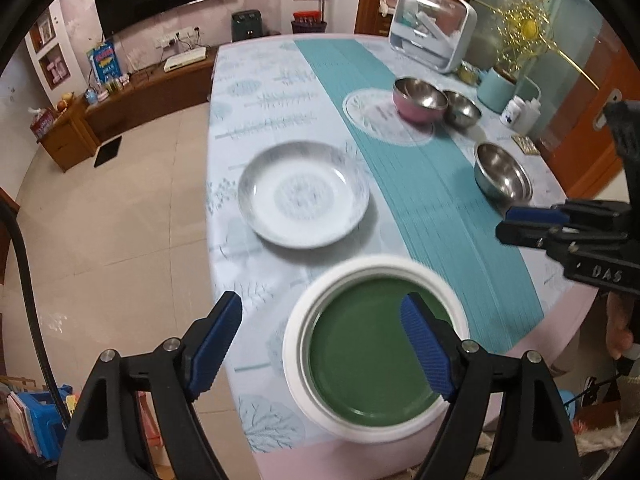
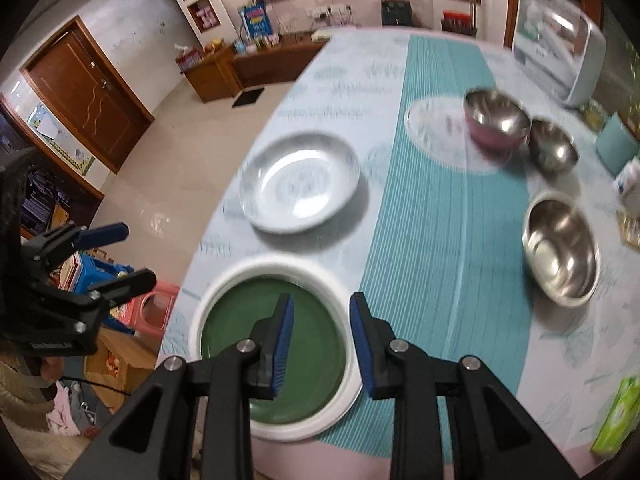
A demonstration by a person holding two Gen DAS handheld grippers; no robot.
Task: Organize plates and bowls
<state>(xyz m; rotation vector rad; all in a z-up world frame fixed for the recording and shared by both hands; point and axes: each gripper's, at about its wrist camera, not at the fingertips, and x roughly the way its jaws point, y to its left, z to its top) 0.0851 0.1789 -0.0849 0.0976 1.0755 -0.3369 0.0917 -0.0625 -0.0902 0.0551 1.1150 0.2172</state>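
Both your grippers are released and carry nothing: the left gripper (image 1: 322,344) has its jaws spread wide over the near edge of the table (image 1: 256,80), and the right gripper (image 2: 322,346) hangs with a narrower gap over the green plate (image 2: 236,330). That green plate sits inside a white plate (image 2: 224,276) at the near edge, with the patterned white plate (image 1: 303,193) further in toward the left edge. Pink bowl (image 1: 419,99) and two steel bowls (image 1: 462,109) (image 1: 503,176) sit along the right edge, on and past the teal runner (image 1: 420,184).
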